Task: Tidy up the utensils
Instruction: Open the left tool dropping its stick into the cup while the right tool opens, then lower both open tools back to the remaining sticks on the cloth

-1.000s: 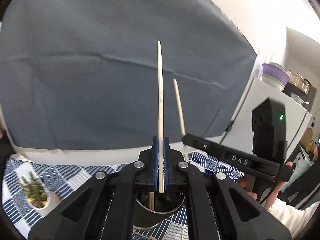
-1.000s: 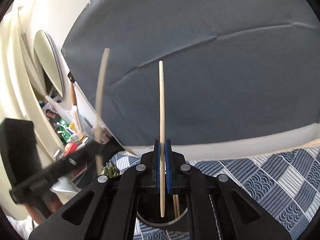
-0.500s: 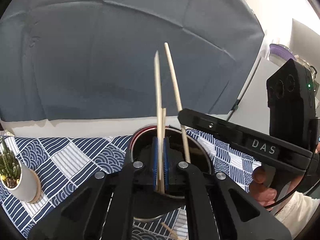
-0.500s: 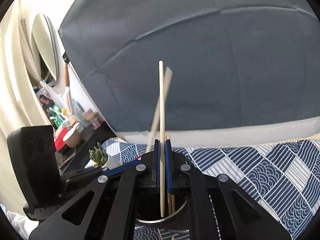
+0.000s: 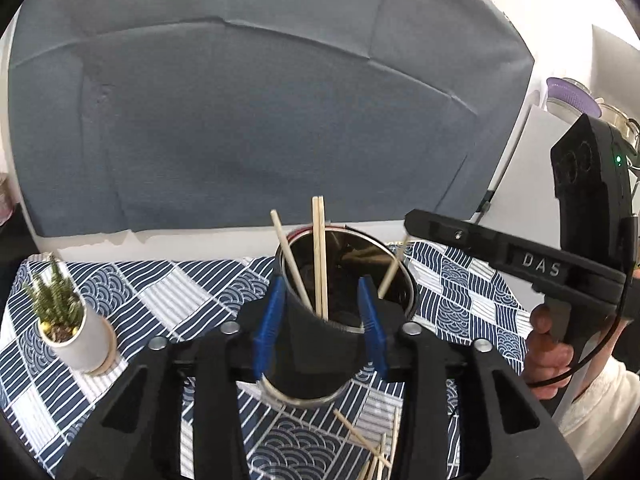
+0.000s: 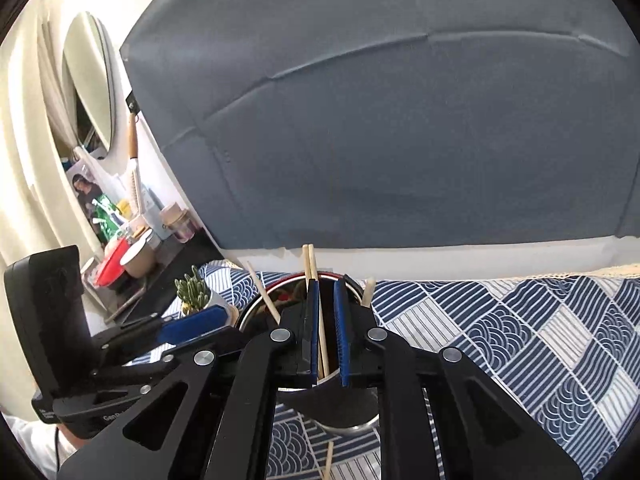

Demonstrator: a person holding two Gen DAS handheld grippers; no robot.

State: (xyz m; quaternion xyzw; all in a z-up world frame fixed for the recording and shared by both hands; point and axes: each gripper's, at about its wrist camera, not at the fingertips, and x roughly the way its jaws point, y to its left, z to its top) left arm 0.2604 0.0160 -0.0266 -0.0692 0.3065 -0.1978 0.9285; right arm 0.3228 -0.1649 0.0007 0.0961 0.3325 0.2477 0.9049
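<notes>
A large grey-blue cloth backdrop (image 5: 256, 120) hangs across the wall behind the table and fills most of both views. Below it lies a tablecloth (image 6: 520, 336) in navy and white patchwork with wave and stripe patterns.

At the middle of the table stands a dark metal utensil cup (image 5: 316, 344) with a shiny rim. Two pale wooden chopsticks (image 5: 319, 256) stand upright in it, pressed side by side. A third chopstick (image 5: 289, 256) leans toward the cup's left rim, and a fourth (image 5: 390, 272) leans against the right rim.

The left gripper (image 5: 318, 332) is held low over the near side of the cup, its blue-padded fingers (image 5: 266, 326) spread wide on either side of the cup and holding nothing. The right gripper (image 6: 324, 332) hangs over the same cup with its blue fingers parted a little. The upright pair of chopsticks passes through the gap next to the left pad; whether it touches that pad cannot be told. Each gripper shows at the edge of the other's camera, and the person's right hand (image 5: 546, 352) grips the handle of the right one.

A small white pot (image 5: 76, 340) with a spiky green plant stands to the left of the cup, apart from it. More loose chopsticks (image 5: 372, 448) lie scattered on the cloth in front of the cup. Far left, a side shelf (image 6: 132, 248) holds jars, a red container and a photo, under an oval mirror (image 6: 88, 80).
</notes>
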